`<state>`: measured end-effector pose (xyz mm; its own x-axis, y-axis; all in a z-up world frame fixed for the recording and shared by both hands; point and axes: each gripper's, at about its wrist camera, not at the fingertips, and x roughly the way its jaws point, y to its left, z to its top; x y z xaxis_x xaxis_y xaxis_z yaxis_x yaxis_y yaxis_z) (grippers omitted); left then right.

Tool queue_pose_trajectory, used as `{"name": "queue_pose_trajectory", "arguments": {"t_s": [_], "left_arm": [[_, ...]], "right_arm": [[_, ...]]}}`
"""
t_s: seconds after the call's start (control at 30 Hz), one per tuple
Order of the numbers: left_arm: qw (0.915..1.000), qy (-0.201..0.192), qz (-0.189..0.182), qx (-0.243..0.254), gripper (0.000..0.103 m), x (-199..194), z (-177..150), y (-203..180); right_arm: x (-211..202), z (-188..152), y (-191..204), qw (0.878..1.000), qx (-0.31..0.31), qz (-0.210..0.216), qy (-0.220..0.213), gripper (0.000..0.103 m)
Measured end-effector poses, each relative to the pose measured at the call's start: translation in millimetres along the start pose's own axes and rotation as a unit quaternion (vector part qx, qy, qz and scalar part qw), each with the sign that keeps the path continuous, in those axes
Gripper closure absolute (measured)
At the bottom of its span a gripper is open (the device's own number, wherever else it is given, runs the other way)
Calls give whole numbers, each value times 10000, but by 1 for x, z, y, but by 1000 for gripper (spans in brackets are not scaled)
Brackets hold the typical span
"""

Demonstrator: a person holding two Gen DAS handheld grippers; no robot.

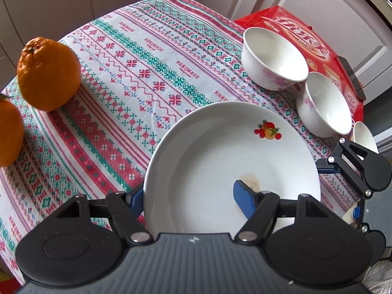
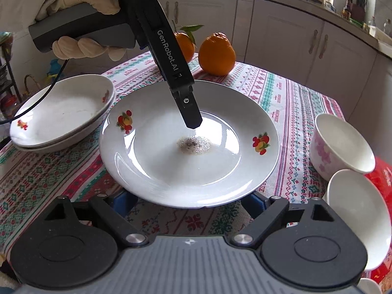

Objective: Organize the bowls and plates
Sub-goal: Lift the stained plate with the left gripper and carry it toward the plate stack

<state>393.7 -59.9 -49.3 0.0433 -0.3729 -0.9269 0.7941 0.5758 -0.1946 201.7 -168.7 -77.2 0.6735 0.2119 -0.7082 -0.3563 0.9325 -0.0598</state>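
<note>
Woven patterned tablecloth [image 2: 289, 103] covers the table, under a glossy round white plate [image 2: 171, 171] with fruit decals and a brown stain at its centre. Left gripper [image 1: 188, 196] clamps the plate's rim, one blue pad inside, one beneath. Right gripper [image 2: 186, 202] stands wide, its fingers just under the plate's near edge, not pressing

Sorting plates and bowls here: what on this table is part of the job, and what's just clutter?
Job:
- stained plate, its rim between the left tool fingers
- stack of plates
- two flowered bowls

Clutter:
- two oranges
- red packet
- patterned tablecloth
</note>
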Motion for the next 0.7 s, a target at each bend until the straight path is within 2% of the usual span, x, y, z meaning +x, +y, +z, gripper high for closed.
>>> {"name": "queue_pose_trajectory", "arguments": {"t_s": [0.7], "left_arm": [[9979,-450,264,-386,31,-49,-44,-21]], "right_arm": [[-39,6,18,9979,-468,401,-190,10]]}}
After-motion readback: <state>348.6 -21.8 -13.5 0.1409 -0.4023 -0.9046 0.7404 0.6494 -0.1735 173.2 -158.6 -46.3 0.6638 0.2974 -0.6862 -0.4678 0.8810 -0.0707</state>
